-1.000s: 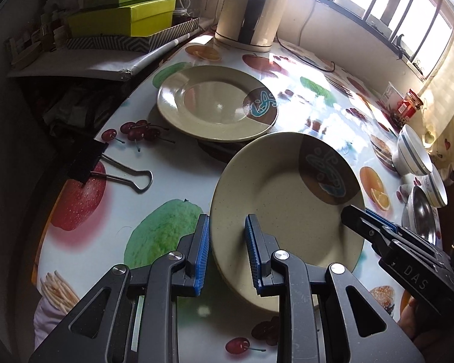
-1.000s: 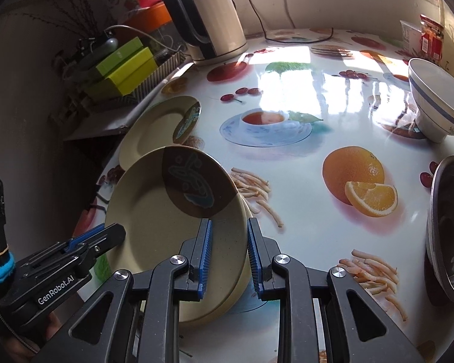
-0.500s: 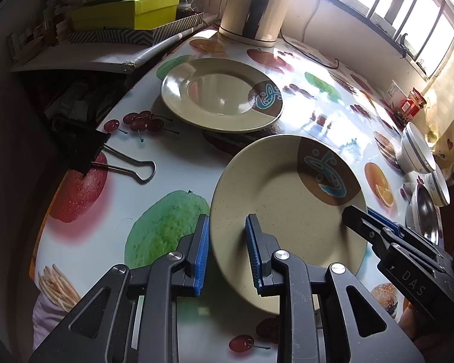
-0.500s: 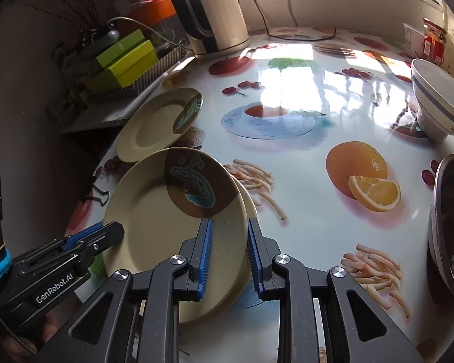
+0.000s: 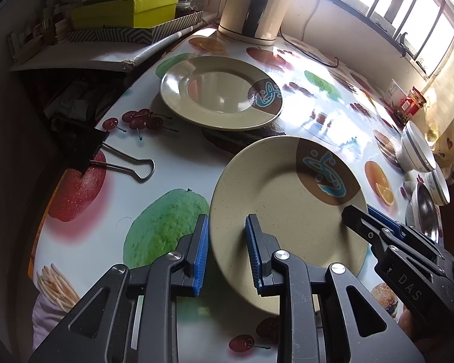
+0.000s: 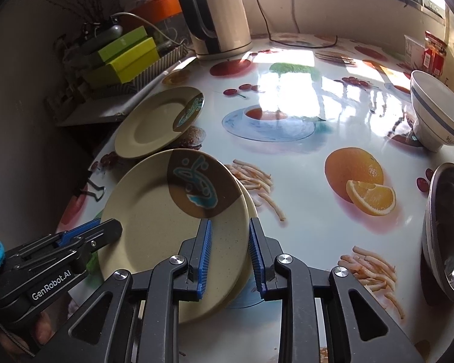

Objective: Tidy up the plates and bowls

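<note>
Both grippers grip a beige plate (image 5: 275, 199) with a brown patch and blue motif, held tilted above the table. My left gripper (image 5: 227, 242) is shut on its near-left rim; my right gripper (image 6: 228, 242) is shut on its opposite rim. In the right wrist view the plate (image 6: 166, 217) shows a second rim under it, so it looks like two stacked plates. A matching plate (image 5: 218, 90) lies flat on the table beyond; it also shows in the right wrist view (image 6: 154, 121).
White blue-striped bowls (image 5: 414, 151) and a steel bowl (image 6: 448, 230) stand at the table's right. A kettle (image 6: 218, 15) and green boxes (image 5: 127, 9) are at the back. A binder clip (image 5: 106, 154) lies at the left edge.
The held plate has risen and moved slightly away from the flat plate; both grippers stay closed on it.
</note>
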